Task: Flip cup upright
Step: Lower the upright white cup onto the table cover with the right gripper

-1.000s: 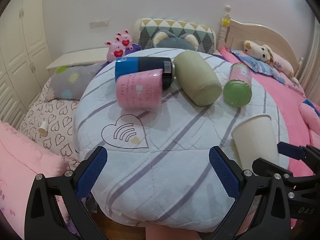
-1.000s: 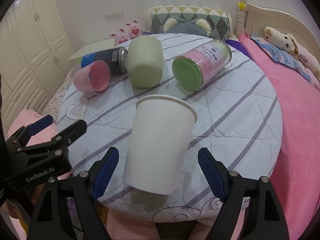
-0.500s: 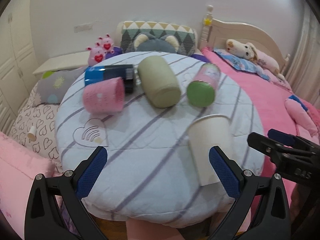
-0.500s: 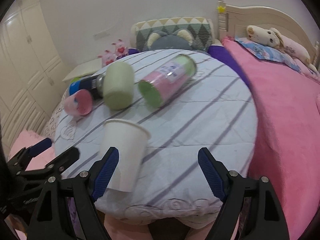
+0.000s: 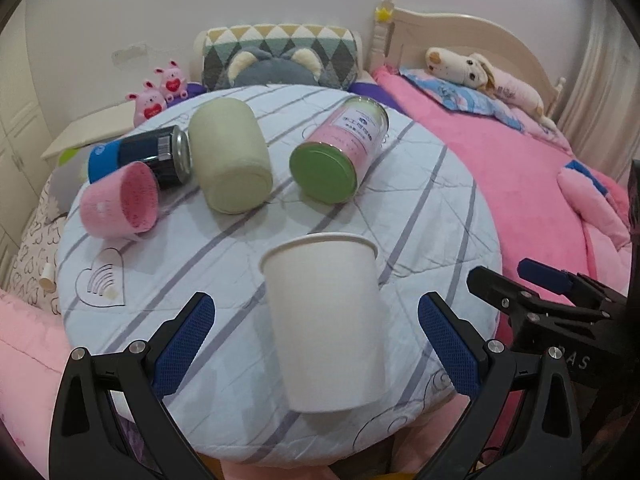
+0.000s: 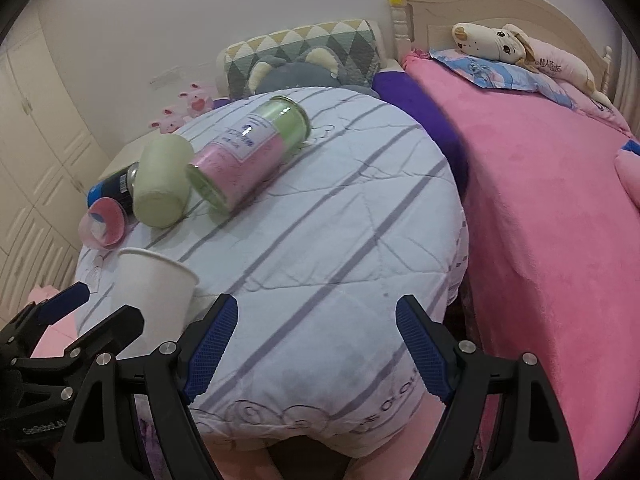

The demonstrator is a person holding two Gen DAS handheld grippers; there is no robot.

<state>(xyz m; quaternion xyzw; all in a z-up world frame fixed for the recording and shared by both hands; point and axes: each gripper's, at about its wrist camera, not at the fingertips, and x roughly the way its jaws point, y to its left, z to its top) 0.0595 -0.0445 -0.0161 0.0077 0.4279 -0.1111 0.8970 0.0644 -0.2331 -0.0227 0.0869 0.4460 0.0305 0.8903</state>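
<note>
Left gripper (image 5: 316, 340): spread wide, blue pads flanking the white paper cup (image 5: 324, 320) without touching it, low centre of the left wrist view.
Right gripper (image 6: 316, 344): spread wide, nothing between its pads, bottom centre of the right wrist view.
White paper cup: stands upright, rim up, on the round striped cushion (image 5: 420, 208); lower left in the right wrist view.
Change: half a second ago the cup sat right of centre in the left wrist view; now it lies between the left pads. In the right wrist view it has slid further to the left edge.
Beyond: green-lidded jar (image 5: 340, 156), pale green cup (image 5: 230, 160), dark can (image 5: 140, 156), and pink cup (image 5: 120, 200), all lying on their sides in the upper left.
</note>
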